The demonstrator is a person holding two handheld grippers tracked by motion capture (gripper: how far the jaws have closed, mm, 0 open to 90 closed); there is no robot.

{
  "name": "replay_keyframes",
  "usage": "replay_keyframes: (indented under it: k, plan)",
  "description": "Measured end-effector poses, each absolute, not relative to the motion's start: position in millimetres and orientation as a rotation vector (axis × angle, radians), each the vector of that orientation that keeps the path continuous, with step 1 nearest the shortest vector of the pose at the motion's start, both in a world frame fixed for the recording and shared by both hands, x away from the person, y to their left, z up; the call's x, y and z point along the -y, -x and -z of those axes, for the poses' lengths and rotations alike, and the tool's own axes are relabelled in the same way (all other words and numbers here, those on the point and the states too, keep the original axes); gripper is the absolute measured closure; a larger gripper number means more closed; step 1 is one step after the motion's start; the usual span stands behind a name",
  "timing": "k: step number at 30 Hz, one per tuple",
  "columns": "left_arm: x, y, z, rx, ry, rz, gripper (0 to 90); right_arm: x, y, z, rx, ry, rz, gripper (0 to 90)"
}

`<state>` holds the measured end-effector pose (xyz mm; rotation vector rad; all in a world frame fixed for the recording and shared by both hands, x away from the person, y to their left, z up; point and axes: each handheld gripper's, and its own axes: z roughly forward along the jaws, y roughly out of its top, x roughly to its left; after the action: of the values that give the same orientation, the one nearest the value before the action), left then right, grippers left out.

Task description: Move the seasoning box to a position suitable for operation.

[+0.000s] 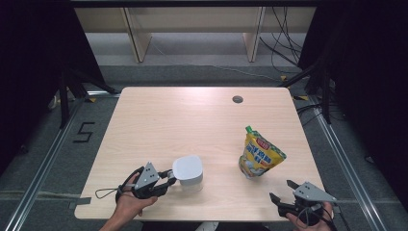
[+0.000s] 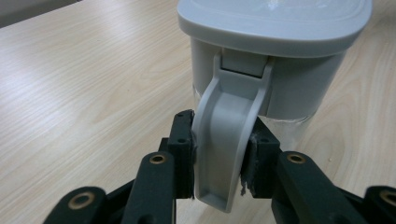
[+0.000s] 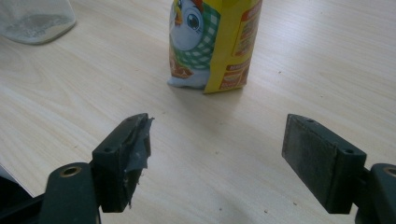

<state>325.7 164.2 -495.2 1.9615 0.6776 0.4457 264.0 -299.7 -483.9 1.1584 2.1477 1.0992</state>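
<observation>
The jug (image 2: 275,60) stands right in front of your left gripper (image 2: 219,154). Its grey handle (image 2: 224,140) sits between the jaws, and both pads press on it. Bare table (image 1: 159,125) lies wide open past the jug. Your right gripper (image 3: 217,149) has its jaws far apart with nothing between them. The yellow pouch (image 3: 212,42) stands ahead of them, well apart, with bare wood in between.

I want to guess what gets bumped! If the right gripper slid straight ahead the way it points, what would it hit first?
Probably the yellow stand-up pouch with the chick picture. It stands straight ahead of the open right gripper, with bare wooden table between them.
</observation>
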Motion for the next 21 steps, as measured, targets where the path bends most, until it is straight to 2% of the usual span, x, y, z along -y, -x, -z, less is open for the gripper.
replay_keyframes:
  k: [21]
  plan:
    - [-132,-325,495,-0.537,-1.995,-0.35,68.4,299,-264,484,-2.138,-1.154,-1.084,24.7]
